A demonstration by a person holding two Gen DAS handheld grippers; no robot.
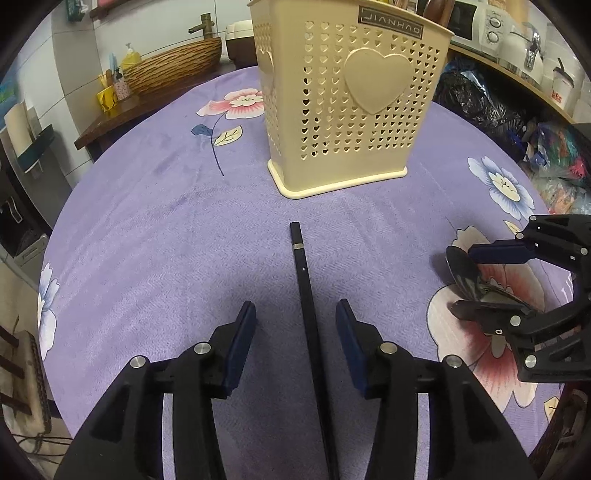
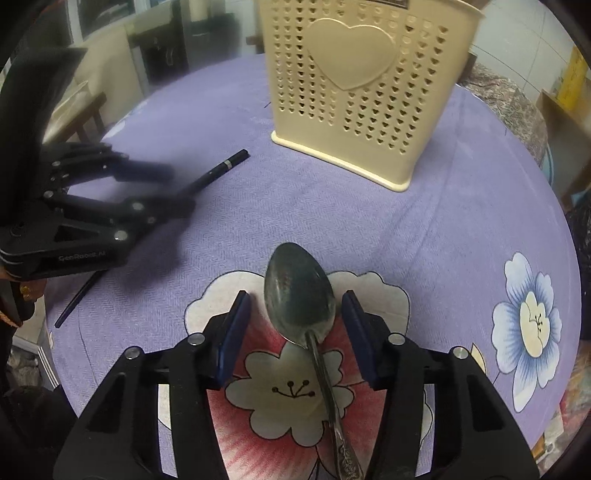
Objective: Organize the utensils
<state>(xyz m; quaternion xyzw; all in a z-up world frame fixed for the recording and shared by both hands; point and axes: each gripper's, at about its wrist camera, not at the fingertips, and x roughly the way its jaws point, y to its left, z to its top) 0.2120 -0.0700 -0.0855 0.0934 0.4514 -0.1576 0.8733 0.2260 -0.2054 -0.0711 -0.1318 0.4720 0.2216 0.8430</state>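
Note:
A black chopstick (image 1: 306, 295) with a silver band lies on the purple cloth, running between the fingers of my open left gripper (image 1: 295, 317) without touching them. A metal spoon (image 2: 300, 299) lies bowl-forward on a flower print, between the fingers of my open right gripper (image 2: 295, 310). The cream perforated utensil holder (image 1: 343, 103) with a heart stands upright beyond both; wooden handles stick out of its top. The right wrist view shows the left gripper (image 2: 173, 188) over the chopstick (image 2: 221, 170) at the left, and the holder (image 2: 365, 85). The left wrist view shows the right gripper (image 1: 469, 280) around the spoon (image 1: 461, 269).
The round table (image 1: 166, 206) wears a purple flowered cloth. A woven basket sink (image 1: 173, 66) and bottles sit on a shelf at the back left. Appliances (image 1: 495, 26) and plastic bags (image 1: 554, 158) crowd the right. A chair (image 2: 85, 110) stands beyond the table's left edge.

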